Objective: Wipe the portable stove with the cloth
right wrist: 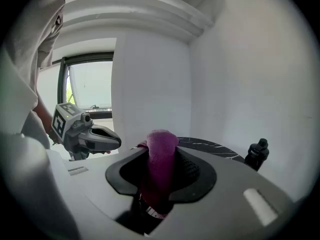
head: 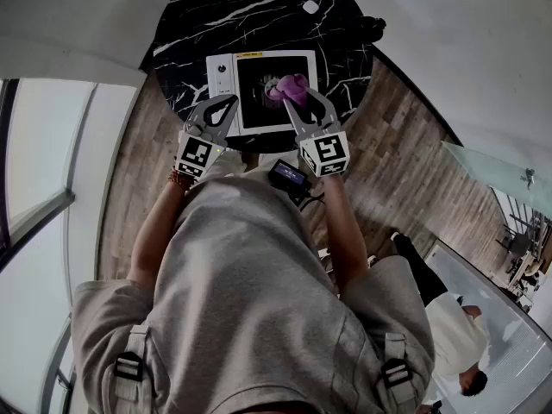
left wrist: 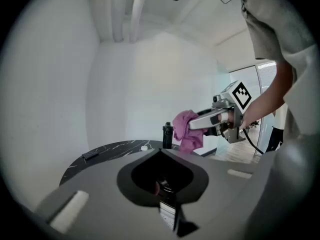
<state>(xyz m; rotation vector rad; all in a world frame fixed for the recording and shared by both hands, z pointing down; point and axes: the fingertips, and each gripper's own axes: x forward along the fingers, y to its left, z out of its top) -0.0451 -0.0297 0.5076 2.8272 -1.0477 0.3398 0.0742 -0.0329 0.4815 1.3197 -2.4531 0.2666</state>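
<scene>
The white, flat portable stove with a black glass top (head: 252, 102) lies on the near part of the round black marble table (head: 207, 15). Its near side is close to the table's near rim. The soft purple-pink cloth (head: 289, 84) is over the right part of the black top. The right gripper (head: 297, 100) pinches it: both jaws press on a bunched part, and the rest sticks out in front of them. I cannot tell whether the cloth touches the glass.

The left gripper (head: 228, 102) has its jaws pressed together with nothing between them. It is over the left side of the stove, near the round knob (head: 222, 70), and does not seem to hold the stove.

I think some things could go wrong from here. Nothing steadies the stove, so a firm wipe may push it on the smooth marble, perhaps toward the near rim. Only a bunch of cloth is gripped, so friction on the glass may pull it out of the jaws. The left gripper may also bump the knob.

A black bottle (head: 373, 28) at the far right rim is well apart.
</scene>
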